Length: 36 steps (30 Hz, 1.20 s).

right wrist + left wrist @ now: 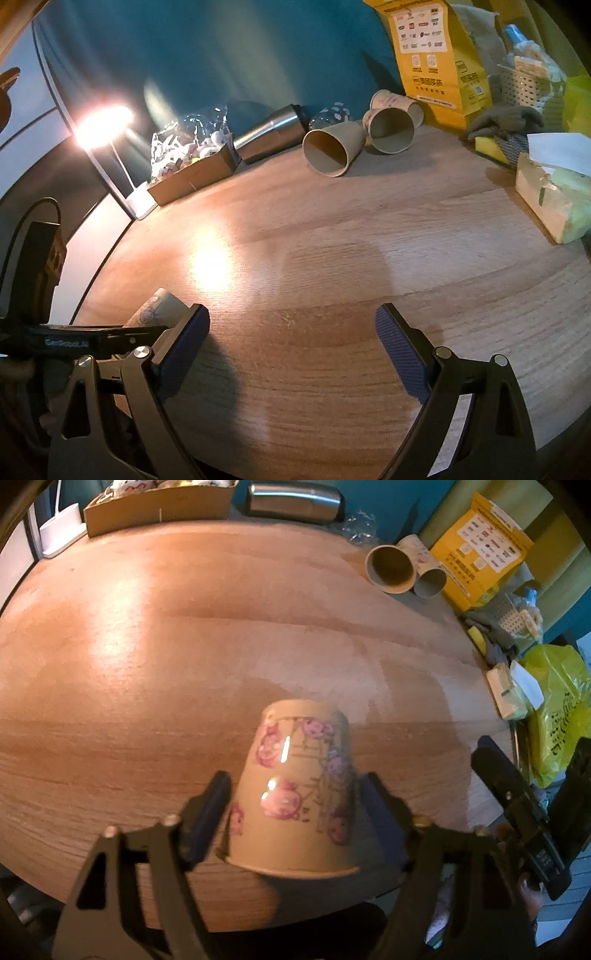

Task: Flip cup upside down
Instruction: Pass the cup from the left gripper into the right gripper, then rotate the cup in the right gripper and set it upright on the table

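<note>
Here, the left gripper (295, 805) is seen with its blue pads on either side of a pig-printed paper cup (299, 786), though contact cannot be told through the blur. The cup is held base away from the camera, rim nearest, above the wooden table (129, 664). The right gripper (291, 347) is spread wide, holding nothing. Two plain paper cups (332, 147) lie tipped near a yellow bag (439, 59).

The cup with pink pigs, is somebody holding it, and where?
The left tool straddles the cup's sides, but contact cannot be told. The right tool holds nothing.
</note>
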### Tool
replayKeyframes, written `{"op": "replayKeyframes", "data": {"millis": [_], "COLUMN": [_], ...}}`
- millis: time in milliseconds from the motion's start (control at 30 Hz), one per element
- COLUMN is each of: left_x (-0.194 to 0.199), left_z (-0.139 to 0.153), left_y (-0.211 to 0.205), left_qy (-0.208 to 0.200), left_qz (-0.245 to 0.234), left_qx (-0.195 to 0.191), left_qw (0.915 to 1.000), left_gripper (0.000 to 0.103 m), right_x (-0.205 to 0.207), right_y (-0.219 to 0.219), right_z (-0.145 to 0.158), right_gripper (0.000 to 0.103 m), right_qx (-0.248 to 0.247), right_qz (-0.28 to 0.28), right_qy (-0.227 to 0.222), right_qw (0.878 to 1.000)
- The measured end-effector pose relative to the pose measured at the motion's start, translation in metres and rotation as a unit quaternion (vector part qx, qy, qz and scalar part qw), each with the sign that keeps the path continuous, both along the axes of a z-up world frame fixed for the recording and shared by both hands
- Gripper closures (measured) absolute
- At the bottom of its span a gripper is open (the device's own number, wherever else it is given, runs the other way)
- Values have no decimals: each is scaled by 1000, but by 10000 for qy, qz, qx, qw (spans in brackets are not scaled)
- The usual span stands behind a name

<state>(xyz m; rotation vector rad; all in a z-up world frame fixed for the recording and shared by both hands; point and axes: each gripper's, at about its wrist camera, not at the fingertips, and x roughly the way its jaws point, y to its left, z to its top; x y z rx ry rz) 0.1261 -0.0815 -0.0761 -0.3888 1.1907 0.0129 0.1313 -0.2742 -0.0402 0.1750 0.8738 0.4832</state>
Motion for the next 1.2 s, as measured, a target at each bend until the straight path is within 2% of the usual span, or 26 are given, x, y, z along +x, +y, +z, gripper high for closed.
{"op": "replayKeyframes", "data": {"millis": [200, 367, 467, 600, 767, 833, 900, 1033, 1100, 1200], "left_x": [-12, -36, -50, -60, -65, -68, -70, -75, -77, -80], "left_z": [21, 35, 38, 32, 27, 24, 20, 12, 10, 6], "left_y": [7, 35, 54, 81, 113, 125, 134, 154, 160, 165], "left_qy": [-347, -684, -867, -999, -1154, -1185, -1196, -1193, -1204, -1211], "left_qz": [-38, 150, 250, 421, 481, 462, 446, 471, 466, 446], "left_qx": [96, 235, 286, 188, 21, -38, -94, -210, -244, -302], "left_qw": [9993, 9973, 9955, 9939, 9922, 9919, 9918, 9915, 9913, 9912], "left_gripper": [20, 20, 20, 20, 20, 20, 20, 20, 20, 20], "right_x": [2, 7, 16, 32, 44, 46, 47, 46, 45, 44], "right_y": [17, 45, 69, 93, 125, 134, 141, 158, 164, 169], "right_z": [6, 13, 15, 6, -6, -11, -15, -21, -24, -26], "right_gripper": [10, 10, 10, 10, 11, 13, 21, 25, 38, 38], "right_qx": [-126, -183, -27, 58, -167, -267, -397, -562, -611, -623], "right_qz": [154, 605, 922, 911, 884, 849, 837, 890, 896, 897], "right_qy": [11, 218, 599, 1246, 1861, 2074, 2226, 2393, 2474, 2468], "right_qw": [9998, 9978, 9939, 9880, 9784, 9742, 9705, 9652, 9628, 9629]}}
